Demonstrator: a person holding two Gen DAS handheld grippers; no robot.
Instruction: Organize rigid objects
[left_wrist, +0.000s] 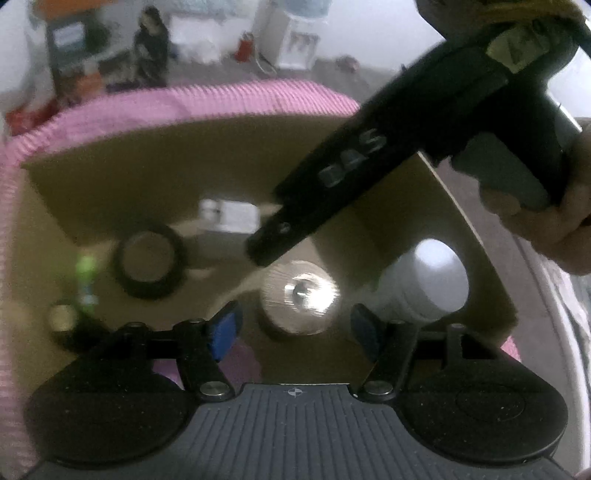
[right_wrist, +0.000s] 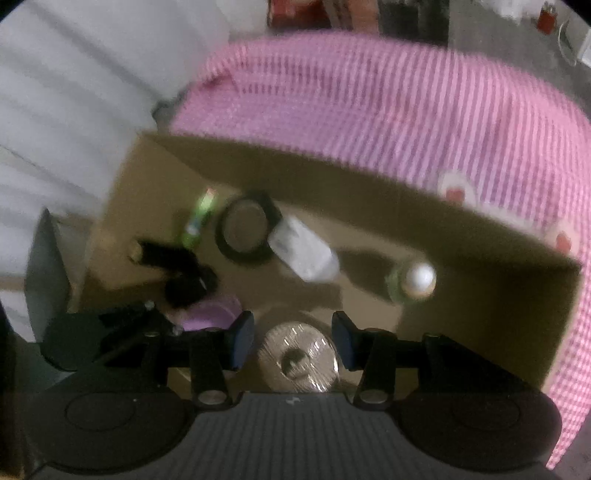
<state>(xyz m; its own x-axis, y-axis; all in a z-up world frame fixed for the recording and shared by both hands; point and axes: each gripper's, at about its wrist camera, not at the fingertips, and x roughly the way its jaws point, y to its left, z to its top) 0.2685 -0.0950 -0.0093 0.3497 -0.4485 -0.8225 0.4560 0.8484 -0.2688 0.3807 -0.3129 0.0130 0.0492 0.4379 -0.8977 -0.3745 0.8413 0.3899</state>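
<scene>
From the left wrist, the left gripper (left_wrist: 295, 332) is nearest, its blue-padded fingers apart and empty above a silver disc (left_wrist: 300, 295) lying in the cardboard box (left_wrist: 147, 155). The right gripper's black body (left_wrist: 354, 162) slants in from the upper right. Also in the box: one black ring (left_wrist: 149, 258), one white-capped bottle (left_wrist: 424, 284), one white packet (left_wrist: 229, 214) and one green tube (left_wrist: 85, 273) (blurred).

From the right wrist, the right gripper (right_wrist: 293, 339) likewise has its fingers apart, straddling the disc (right_wrist: 298, 360) without touching it. One ring (right_wrist: 246, 230), one packet (right_wrist: 304, 247), one bottle (right_wrist: 413, 282) and one tube (right_wrist: 197, 218) show here too, on pink striped cloth (right_wrist: 369, 110). I judge the step to be placing items into the box; next calls for lifting clear.
</scene>
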